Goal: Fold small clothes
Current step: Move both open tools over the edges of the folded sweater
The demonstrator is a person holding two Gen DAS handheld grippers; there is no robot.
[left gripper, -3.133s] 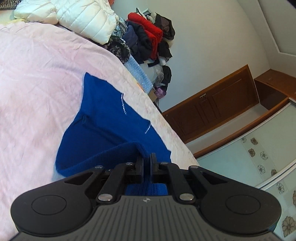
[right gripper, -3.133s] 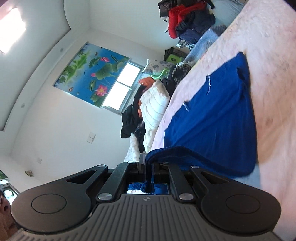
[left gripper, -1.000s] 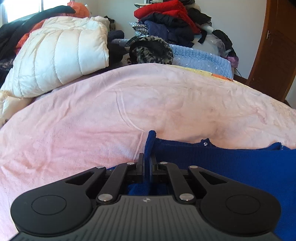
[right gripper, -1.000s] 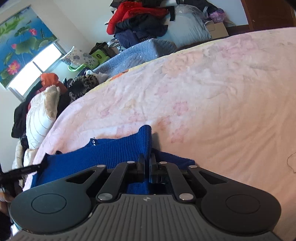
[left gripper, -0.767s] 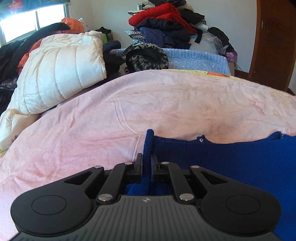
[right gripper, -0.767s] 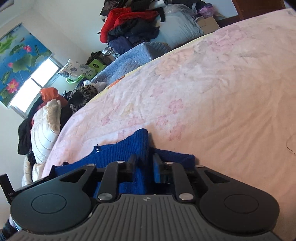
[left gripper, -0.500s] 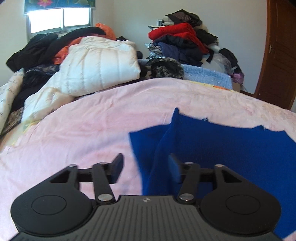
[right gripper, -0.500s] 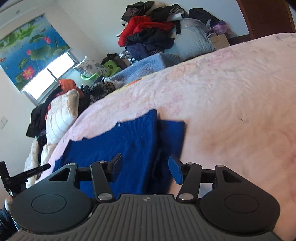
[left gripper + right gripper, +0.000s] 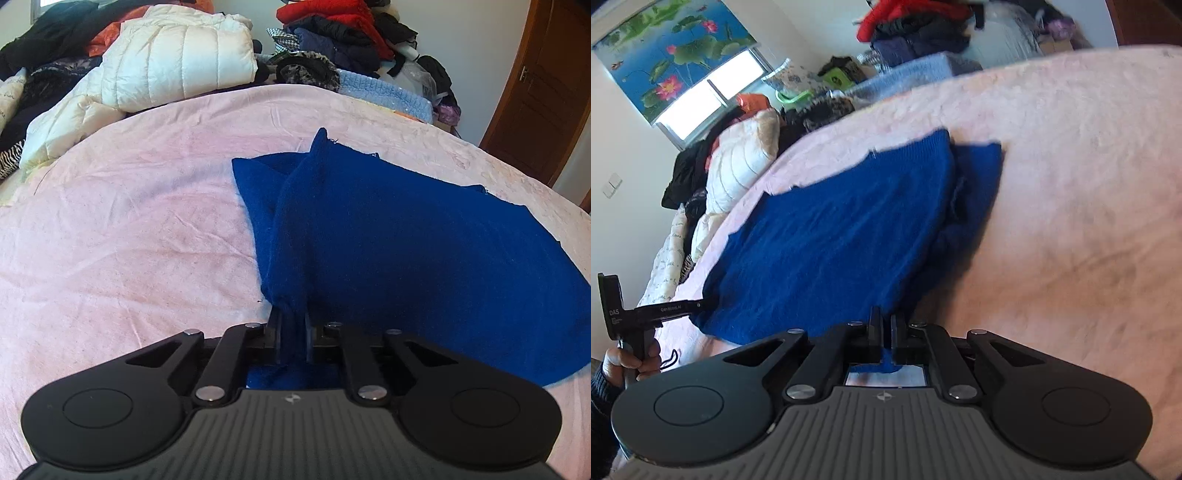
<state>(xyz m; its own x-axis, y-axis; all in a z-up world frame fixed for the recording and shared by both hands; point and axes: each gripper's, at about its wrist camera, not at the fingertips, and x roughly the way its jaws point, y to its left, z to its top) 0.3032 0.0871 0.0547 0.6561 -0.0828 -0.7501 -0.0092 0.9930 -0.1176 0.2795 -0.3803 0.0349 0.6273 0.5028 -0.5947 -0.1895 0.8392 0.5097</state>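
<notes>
A blue knit garment lies folded on the pink bedcover, one narrow flap doubled over along its left side. My left gripper is at its near edge; the jaws are closing and pinch a fold of the blue cloth. In the right wrist view the same garment spreads away to the left, and my right gripper is shut on its near edge. The left gripper also shows there, held by a hand at the garment's other near corner.
A white puffer jacket and dark clothes lie heaped at the bed's far left. A pile of red and dark clothes and a light blue blanket sit behind. A wooden door stands at the right.
Both grippers let go of the garment's far edge, opened and drew back. Both have now closed on its near edge, and the cloth lies flat on the bed.
</notes>
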